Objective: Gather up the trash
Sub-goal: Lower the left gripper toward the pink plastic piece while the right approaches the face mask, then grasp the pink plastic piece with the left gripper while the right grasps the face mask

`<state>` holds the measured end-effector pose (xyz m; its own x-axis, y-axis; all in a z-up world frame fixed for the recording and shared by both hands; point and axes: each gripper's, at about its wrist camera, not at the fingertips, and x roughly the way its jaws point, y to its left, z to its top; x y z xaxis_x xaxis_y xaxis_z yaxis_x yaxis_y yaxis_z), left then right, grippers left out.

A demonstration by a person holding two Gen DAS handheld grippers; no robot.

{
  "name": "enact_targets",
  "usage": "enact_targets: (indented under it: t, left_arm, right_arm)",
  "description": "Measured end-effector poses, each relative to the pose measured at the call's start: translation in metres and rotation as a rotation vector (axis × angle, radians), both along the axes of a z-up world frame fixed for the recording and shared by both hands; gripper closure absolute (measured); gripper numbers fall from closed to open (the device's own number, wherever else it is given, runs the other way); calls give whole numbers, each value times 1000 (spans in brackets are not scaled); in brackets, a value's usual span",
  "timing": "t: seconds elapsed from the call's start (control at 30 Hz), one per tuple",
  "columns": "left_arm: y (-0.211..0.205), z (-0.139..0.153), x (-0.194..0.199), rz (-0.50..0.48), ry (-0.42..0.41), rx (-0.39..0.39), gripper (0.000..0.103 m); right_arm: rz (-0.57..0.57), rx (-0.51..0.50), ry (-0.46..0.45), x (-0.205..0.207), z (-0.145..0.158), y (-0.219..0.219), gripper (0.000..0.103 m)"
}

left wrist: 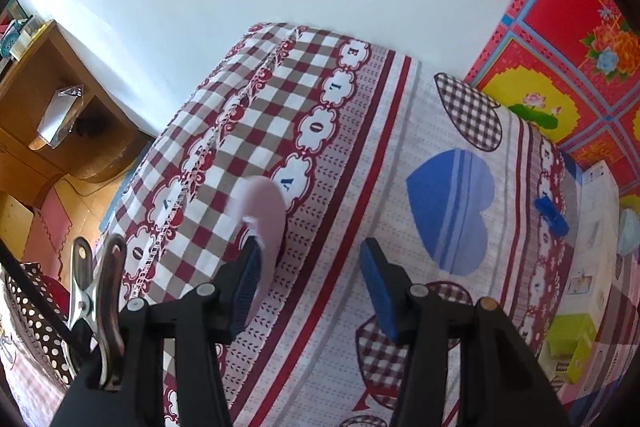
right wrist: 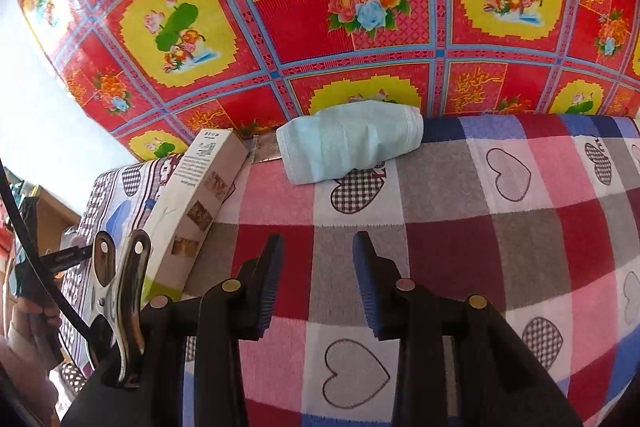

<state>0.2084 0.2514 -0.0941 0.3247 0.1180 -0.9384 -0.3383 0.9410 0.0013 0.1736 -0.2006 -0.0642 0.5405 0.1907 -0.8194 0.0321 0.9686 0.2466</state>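
A pale pink soft piece (left wrist: 262, 207) lies on the patterned bedspread (left wrist: 400, 155), its near end running down beside the inner face of my left gripper's left finger (left wrist: 246, 283). My left gripper (left wrist: 312, 283) hangs open above the bedspread, and its pads press on nothing. In the right wrist view a crumpled pale blue face mask (right wrist: 348, 143) lies at the far edge of the checked blanket (right wrist: 460, 243). A white carton (right wrist: 196, 203) lies to its left. My right gripper (right wrist: 318, 279) stands open short of the mask, with only blanket between its fingers.
A blue clip (left wrist: 552, 213), a white box (left wrist: 596, 227) and a green box (left wrist: 572, 343) lie at the bed's right side. A wooden cabinet (left wrist: 44, 131) stands left of the bed. A red flowered sheet (right wrist: 320, 7) rises behind the bed.
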Motion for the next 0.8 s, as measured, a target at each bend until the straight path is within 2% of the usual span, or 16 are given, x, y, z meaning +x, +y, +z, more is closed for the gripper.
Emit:
enact_targets:
  t: [0.13, 0.23, 0.37, 0.5, 0.63, 0.73, 0.8]
  left_arm:
    - [6, 7, -6, -5, -25, -32, 50]
    - [10, 9, -7, -18, -27, -55, 46]
    - [14, 11, -8, -32, -19, -55, 46]
    - [14, 22, -14, -57, -54, -95, 43]
    - [13, 30, -16, -51, -73, -62, 40]
    - [20, 27, -12, 4, -66, -17, 39]
    - [31, 20, -9, 47, -51, -16, 39]
  right_arm:
    - [-8, 18, 12, 12, -5, 2, 67]
    - [3, 15, 16, 21, -10, 5, 66]
    - [21, 14, 27, 34, -16, 9, 64]
    - [19, 31, 29, 41, -19, 10, 62]
    - [29, 29, 19, 44, -21, 12, 62]
    - [31, 23, 18, 47, -23, 12, 62]
    - [31, 14, 22, 49, -24, 13, 61]
